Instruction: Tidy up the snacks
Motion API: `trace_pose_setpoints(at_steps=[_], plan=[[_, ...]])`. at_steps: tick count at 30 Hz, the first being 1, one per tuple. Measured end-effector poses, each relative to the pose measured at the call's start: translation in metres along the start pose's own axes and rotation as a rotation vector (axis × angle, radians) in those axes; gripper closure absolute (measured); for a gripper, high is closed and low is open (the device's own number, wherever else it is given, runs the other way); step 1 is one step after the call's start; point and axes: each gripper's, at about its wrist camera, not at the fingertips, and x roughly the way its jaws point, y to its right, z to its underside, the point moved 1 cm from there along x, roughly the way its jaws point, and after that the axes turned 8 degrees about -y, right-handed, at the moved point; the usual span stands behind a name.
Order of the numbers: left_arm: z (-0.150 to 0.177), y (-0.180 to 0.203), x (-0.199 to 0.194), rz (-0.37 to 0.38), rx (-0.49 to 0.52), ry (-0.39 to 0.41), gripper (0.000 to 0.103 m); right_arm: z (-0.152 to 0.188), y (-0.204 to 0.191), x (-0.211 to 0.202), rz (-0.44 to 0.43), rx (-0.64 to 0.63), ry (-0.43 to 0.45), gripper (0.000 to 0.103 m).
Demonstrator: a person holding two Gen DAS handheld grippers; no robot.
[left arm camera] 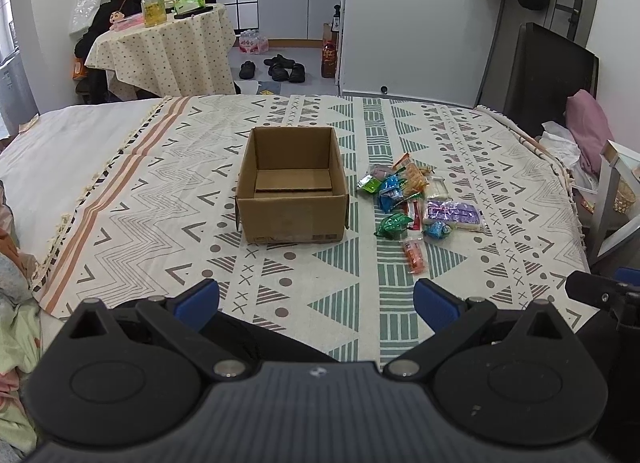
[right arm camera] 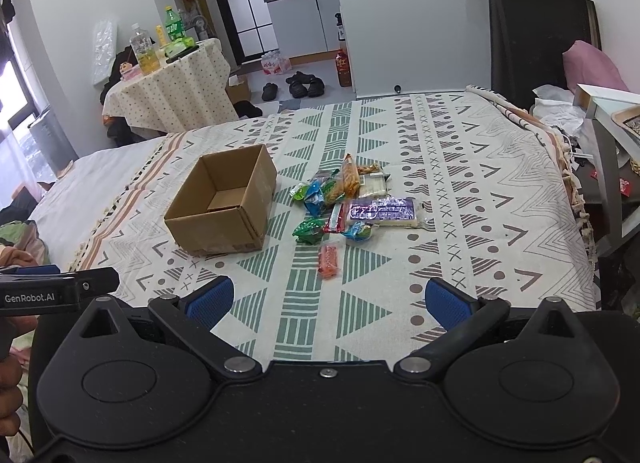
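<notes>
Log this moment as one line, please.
phase: pre-grasp | left gripper: open | right gripper: open | cardboard box: no snacks inside | snack pile: on patterned blanket

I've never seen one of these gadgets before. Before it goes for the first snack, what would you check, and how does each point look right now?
1. Cardboard box open on top and nothing inside but a loose cardboard flap: ok.
2. Snack pile within view, beside the box, not touching it: ok.
3. Left gripper open and holding nothing: ok.
4. Right gripper open and holding nothing: ok.
5. Orange packet lies alone, nearest the grippers, with bare cloth around it, likely the easiest first pick: ok.
6. Whether the overlapping packets in the pile will come apart cleanly: cannot tell.
</notes>
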Motion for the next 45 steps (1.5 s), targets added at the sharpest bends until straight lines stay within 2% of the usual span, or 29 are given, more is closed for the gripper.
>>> trace_pose_setpoints(at_steps=[45], plan=[[-0.0014,-0.0001,-0.0012,0.027,-0.028,0.017,0.0,-0.0018,-0.0001,-0.001,0.001,0.005,0.004,0.0]])
